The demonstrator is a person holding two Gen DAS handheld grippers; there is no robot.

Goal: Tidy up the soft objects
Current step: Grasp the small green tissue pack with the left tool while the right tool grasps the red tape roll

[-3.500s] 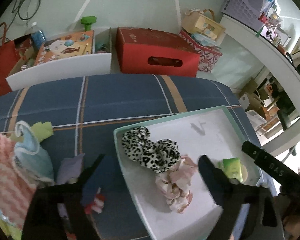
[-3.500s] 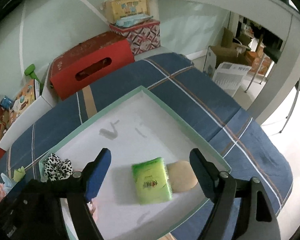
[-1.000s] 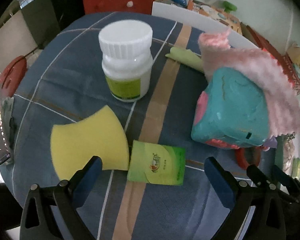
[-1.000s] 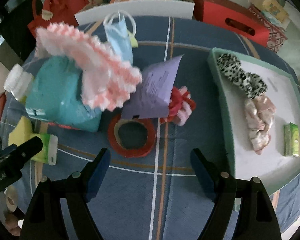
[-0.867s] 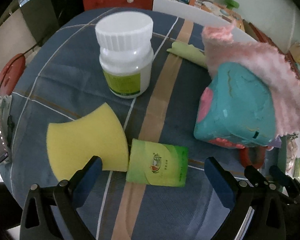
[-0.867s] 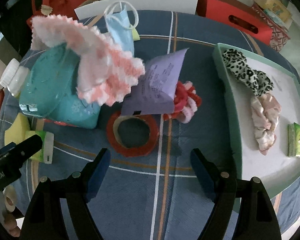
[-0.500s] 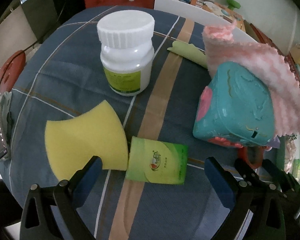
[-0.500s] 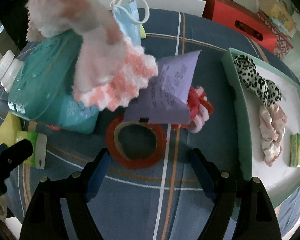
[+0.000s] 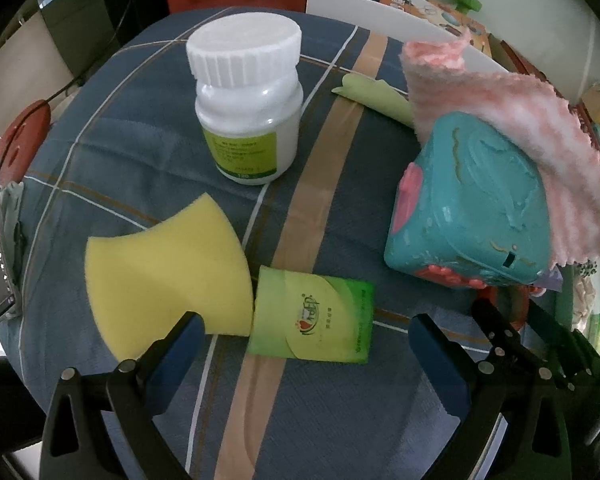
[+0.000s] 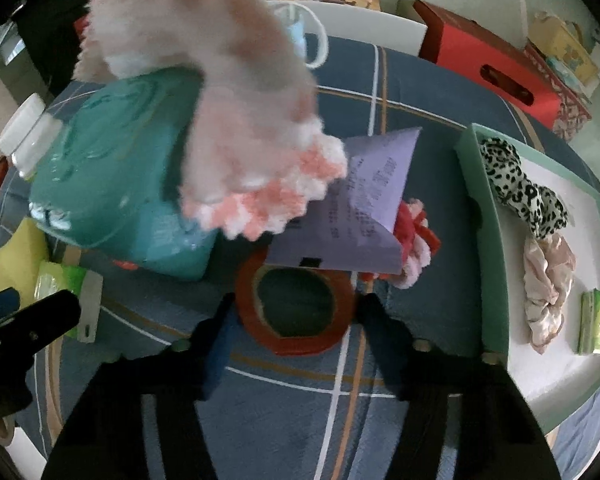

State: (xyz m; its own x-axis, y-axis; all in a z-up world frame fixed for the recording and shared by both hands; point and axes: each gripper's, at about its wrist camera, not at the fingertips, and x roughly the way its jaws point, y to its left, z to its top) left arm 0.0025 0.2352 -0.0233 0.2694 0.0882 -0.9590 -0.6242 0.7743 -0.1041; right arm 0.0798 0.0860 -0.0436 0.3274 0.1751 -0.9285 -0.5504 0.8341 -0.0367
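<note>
In the left wrist view my left gripper [image 9: 306, 332] is open just above the blue plaid cloth. A green tissue pack [image 9: 312, 320] lies between its fingers, and a yellow sponge [image 9: 168, 268] touches the pack's left end. In the right wrist view my right gripper [image 10: 296, 312] is low over a red tape roll [image 10: 296, 308], with a fingertip against each side of the ring. A red-and-pink scrunchie [image 10: 412, 240] peeks from under a purple paper [image 10: 364, 208]. A pink knitted cloth [image 10: 240, 120] drapes over a teal box [image 10: 116, 184]. The green-rimmed tray [image 10: 472, 208] holds a leopard scrunchie [image 10: 520, 188], a pale pink scrunchie [image 10: 548, 276] and another tissue pack [image 10: 594, 320].
A white pill bottle [image 9: 248, 104] stands behind the sponge. A blue face mask [image 10: 300, 40] lies behind the pink cloth. A red box [image 10: 488, 64] and a white board [image 10: 364, 24] sit past the table's far edge. The table's edge drops off close behind both grippers.
My right gripper has dropped closer to the red tape roll and its fingers have narrowed onto the ring. My left gripper stays open, almost still over the tissue pack.
</note>
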